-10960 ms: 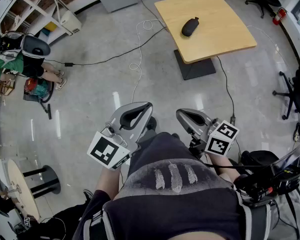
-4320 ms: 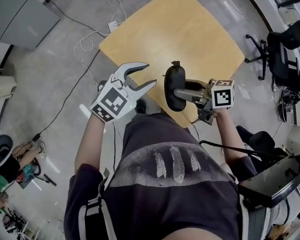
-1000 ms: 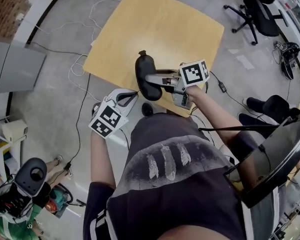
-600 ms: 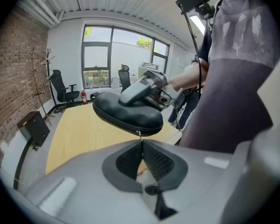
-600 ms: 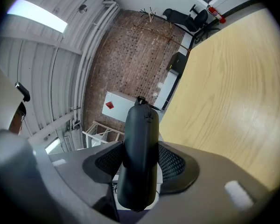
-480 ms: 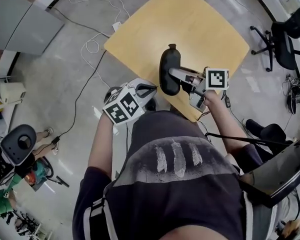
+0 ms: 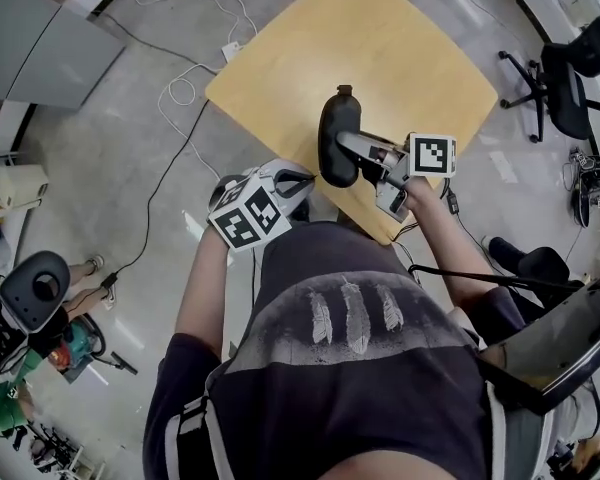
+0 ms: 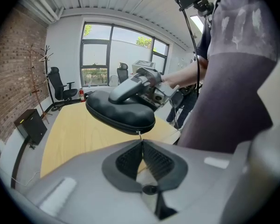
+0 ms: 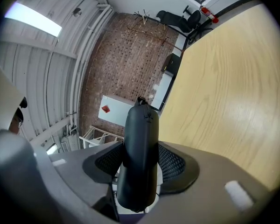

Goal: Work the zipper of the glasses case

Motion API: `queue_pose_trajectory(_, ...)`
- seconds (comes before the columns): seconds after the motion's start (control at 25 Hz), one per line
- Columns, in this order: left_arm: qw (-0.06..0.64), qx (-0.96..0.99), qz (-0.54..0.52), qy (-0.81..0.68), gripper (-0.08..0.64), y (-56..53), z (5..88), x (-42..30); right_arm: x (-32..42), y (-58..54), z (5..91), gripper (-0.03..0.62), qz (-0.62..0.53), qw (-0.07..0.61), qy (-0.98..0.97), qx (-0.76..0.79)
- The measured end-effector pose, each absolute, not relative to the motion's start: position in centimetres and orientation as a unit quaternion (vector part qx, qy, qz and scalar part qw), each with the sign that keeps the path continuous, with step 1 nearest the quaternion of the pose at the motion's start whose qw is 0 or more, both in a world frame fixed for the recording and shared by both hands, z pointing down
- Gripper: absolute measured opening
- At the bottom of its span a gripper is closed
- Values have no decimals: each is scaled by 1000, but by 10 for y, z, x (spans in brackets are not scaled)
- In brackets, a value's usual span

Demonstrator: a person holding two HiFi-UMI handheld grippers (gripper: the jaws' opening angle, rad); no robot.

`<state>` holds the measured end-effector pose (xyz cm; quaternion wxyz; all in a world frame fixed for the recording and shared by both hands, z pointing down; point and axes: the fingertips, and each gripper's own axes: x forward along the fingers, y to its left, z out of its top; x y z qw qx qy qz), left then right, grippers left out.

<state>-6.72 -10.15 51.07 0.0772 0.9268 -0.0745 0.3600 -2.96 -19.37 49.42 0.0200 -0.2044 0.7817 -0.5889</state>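
- Two grippers work together here, one in each hand of the person
- The right gripper [image 7: 352, 150] has its jaws squeezed on the black glasses case [image 7: 332, 133], one jaw on each wide side, so the case cannot slip or turn
- It holds the case up in the air over the wooden table [image 7: 380, 48], not resting on it. I think this lets the other gripper reach the edge of the case
- In the right gripper view the case stands on its end, with a small loop [image 9: 140, 100] sticking up on top
- The left gripper [image 8: 141, 146] has its jaws pressed together, and the little metal zipper pull [image 8: 138, 134] goes right into their tips. It looks pinched there
- The pull hangs at one end of the case, and the zip looks closed along the edge that I can see
- My guess is that the next move is a slow pull along the zip, while the right gripper stops the case from moving
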Motion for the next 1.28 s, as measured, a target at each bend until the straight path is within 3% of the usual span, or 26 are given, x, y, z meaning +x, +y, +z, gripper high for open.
queue_pose_trajectory(0.64,111,919,371,-79,-6,-111,542,-54,-9,-213,534,233,-620,14,735,-275)
queue_pose_trajectory(1.04,161,902,379,-129,32,-118,575,-56,8,-234,574,235,-638,-2,705,-309)
queue_pose_trajectory(1.28,164,901,376,-138,34,-106,572,-58,18,-232,614,236,-631,-89,691,-340)
